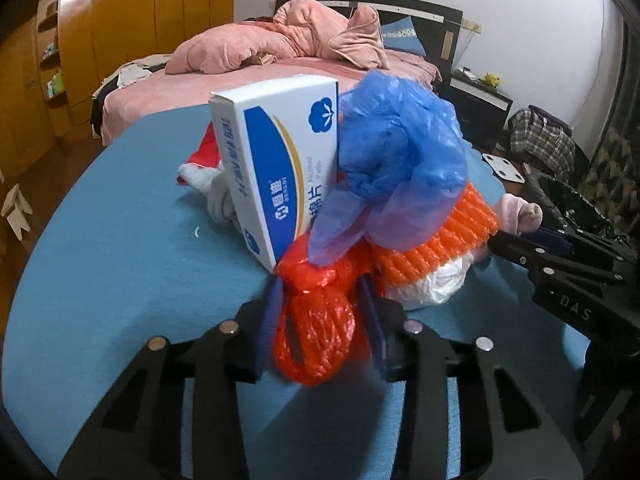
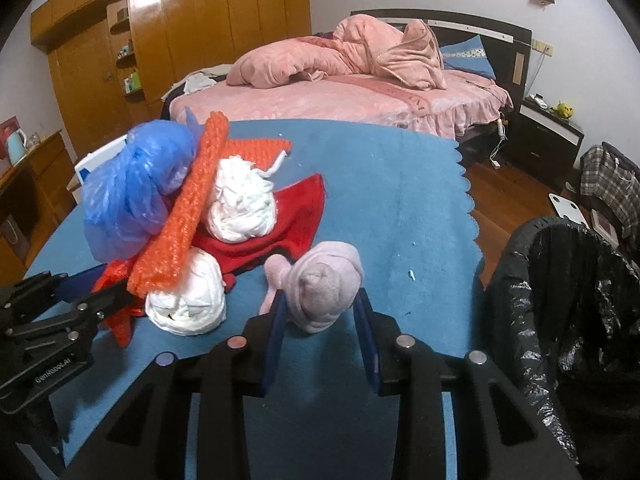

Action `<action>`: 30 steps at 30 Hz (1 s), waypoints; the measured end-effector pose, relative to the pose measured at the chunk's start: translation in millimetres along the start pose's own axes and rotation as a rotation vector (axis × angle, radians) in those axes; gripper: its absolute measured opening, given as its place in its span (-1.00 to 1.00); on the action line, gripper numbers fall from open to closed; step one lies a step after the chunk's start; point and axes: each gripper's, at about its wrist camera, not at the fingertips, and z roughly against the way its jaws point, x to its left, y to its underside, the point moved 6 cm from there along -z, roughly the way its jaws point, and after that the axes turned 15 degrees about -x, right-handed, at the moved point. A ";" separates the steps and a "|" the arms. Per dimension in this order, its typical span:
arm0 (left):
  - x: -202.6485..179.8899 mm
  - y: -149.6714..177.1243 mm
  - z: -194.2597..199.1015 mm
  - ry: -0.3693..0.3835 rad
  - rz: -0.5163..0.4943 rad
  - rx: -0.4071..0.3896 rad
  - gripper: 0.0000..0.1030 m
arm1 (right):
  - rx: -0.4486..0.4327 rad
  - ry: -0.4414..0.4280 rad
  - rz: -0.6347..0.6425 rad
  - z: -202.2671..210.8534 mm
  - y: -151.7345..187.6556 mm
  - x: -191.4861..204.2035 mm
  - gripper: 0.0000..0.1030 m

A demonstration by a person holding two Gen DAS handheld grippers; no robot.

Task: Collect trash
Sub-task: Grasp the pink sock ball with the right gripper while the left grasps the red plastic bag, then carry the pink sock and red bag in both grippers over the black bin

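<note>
On the blue cloth table (image 1: 120,280) lies a pile of trash: a red plastic bag (image 1: 316,328), a blue plastic bag (image 1: 400,148), an orange foam net (image 1: 440,240), a white-and-blue box (image 1: 280,168) and white wads (image 2: 244,200). My left gripper (image 1: 320,300) is shut on the red plastic bag; it also shows in the right wrist view (image 2: 96,292). My right gripper (image 2: 320,308) sits with its fingers around a pink balled cloth (image 2: 320,292), touching both sides. A red cloth (image 2: 288,216) lies under the wads.
A bin lined with a black bag (image 2: 560,320) stands right of the table. A bed with pink bedding (image 2: 340,80) is behind, wooden wardrobes (image 2: 180,32) at the left, and a nightstand (image 2: 548,136) at the right.
</note>
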 end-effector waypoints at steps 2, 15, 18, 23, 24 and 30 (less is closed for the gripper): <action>-0.3 1.3 -0.2 0.008 0.001 -0.003 -0.42 | 0.008 0.000 0.001 -0.8 1.8 1.1 -0.34; 2.5 -10.4 60.9 -0.021 0.027 -0.087 -0.57 | -0.055 -0.039 -0.017 35.0 -14.4 -4.3 -0.34; 0.6 -17.6 78.5 -0.037 0.038 -0.113 -0.58 | -0.075 -0.044 -0.026 48.3 -19.3 -6.9 -0.34; -11.4 -33.7 101.3 -0.034 0.025 -0.163 -0.58 | -0.111 -0.044 -0.032 71.1 -26.9 -12.2 -0.34; -17.7 -37.9 106.4 -0.022 0.018 -0.177 -0.58 | -0.119 -0.040 -0.036 75.4 -28.7 -15.6 -0.34; -64.6 -59.1 111.2 0.077 -0.010 -0.208 -0.58 | -0.169 0.018 -0.068 105.2 -36.5 -46.7 -0.34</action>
